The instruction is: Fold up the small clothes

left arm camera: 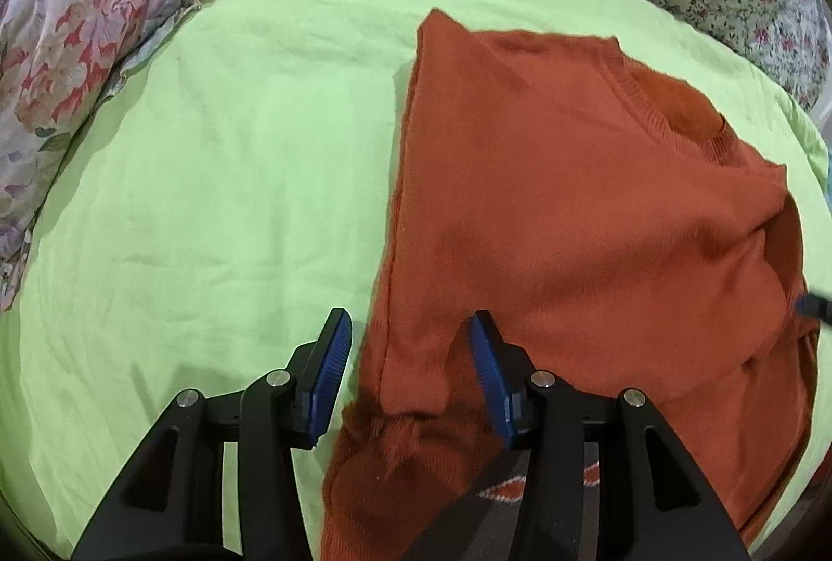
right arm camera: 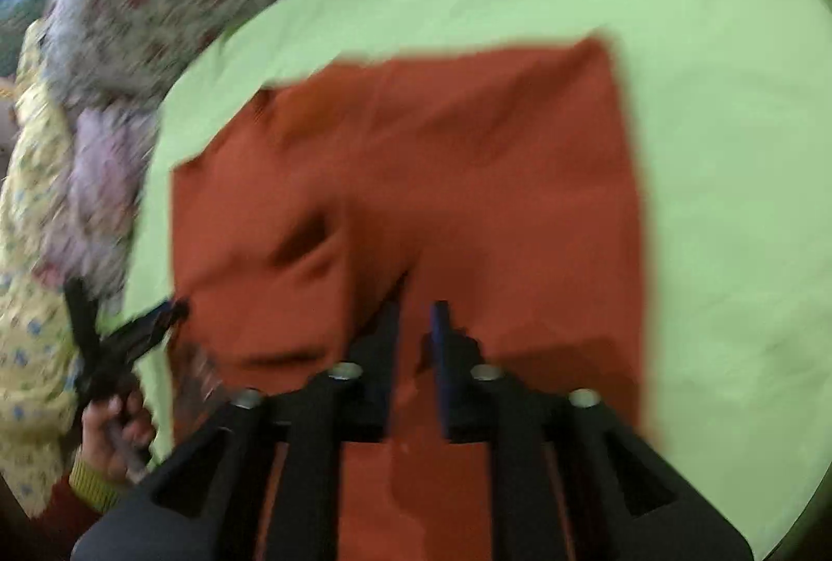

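Motion blur hides whether right tongs (right arm camera: 420, 316) pinch the orange sweater (right arm camera: 405, 176).

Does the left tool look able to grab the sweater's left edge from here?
Probably yes. The left tool is open and straddles the orange sweater at its left edge on the green sheet; nothing lies in the way.
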`<control>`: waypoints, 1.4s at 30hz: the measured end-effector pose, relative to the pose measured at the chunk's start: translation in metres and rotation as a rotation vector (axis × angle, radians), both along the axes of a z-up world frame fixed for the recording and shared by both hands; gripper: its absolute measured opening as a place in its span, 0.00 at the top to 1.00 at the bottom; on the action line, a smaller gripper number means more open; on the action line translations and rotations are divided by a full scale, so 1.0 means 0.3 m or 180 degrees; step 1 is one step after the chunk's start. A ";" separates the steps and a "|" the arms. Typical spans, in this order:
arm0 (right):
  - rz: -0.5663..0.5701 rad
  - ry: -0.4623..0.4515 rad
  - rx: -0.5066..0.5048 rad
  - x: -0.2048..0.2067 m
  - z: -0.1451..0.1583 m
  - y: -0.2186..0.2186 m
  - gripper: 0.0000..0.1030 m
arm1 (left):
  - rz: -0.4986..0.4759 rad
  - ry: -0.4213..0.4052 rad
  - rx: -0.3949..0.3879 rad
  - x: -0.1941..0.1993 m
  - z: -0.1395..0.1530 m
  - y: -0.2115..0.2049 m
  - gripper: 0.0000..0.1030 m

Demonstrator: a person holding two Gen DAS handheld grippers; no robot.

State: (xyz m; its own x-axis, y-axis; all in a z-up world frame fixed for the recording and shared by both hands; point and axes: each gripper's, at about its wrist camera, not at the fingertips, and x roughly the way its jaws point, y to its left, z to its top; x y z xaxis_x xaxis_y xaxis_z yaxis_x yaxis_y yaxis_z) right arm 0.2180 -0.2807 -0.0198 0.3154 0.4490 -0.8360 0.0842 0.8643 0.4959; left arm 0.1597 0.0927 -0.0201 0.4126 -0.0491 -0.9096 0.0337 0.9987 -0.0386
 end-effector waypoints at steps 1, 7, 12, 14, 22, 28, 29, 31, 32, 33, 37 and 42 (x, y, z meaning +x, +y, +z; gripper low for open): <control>0.0017 -0.0025 0.0058 -0.011 -0.007 0.026 0.54 | 0.0011 -0.0003 -0.0012 0.005 0.010 -0.007 0.53; 0.0118 -0.0131 0.0116 -0.019 -0.065 0.143 0.57 | 0.0065 -0.0031 0.0048 0.073 0.014 -0.021 0.51; 0.0302 -0.0097 0.0027 -0.011 0.004 0.080 0.93 | 0.0065 0.0005 0.0044 0.111 0.003 -0.027 0.51; 0.0418 -0.0168 -0.0094 -0.009 0.079 0.047 0.96 | 0.0065 0.0011 0.0035 0.119 -0.001 -0.022 0.51; 0.0283 -0.0047 -0.0621 0.134 0.130 -0.190 0.96 | 0.0073 0.0026 0.0053 0.145 -0.004 -0.030 0.47; 0.0064 0.0080 -0.0825 0.186 -0.056 -0.180 0.88 | 0.0074 -0.0053 0.0060 0.185 0.054 -0.057 0.49; -0.0015 0.0115 -0.0809 0.181 -0.070 -0.194 0.80 | 0.0073 -0.0079 0.0034 0.191 0.064 -0.053 0.48; -0.0230 0.0082 -0.0554 0.147 -0.077 -0.220 0.71 | 0.0109 -0.0100 -0.0027 0.208 0.074 -0.046 0.48; -0.0316 0.0038 -0.0409 0.128 -0.074 -0.233 0.63 | 0.0131 -0.0090 -0.0050 0.217 0.071 -0.042 0.48; -0.0366 0.0003 -0.0309 0.114 -0.073 -0.240 0.55 | 0.0156 -0.0073 -0.0069 0.231 0.064 -0.034 0.48; -0.0316 -0.0107 -0.0336 0.096 -0.083 -0.217 0.62 | 0.0204 -0.0057 -0.0082 0.304 0.042 -0.032 0.48; -0.0316 -0.0131 -0.0500 0.106 -0.041 -0.225 0.87 | 0.0245 -0.0069 0.0134 0.396 0.036 -0.057 0.46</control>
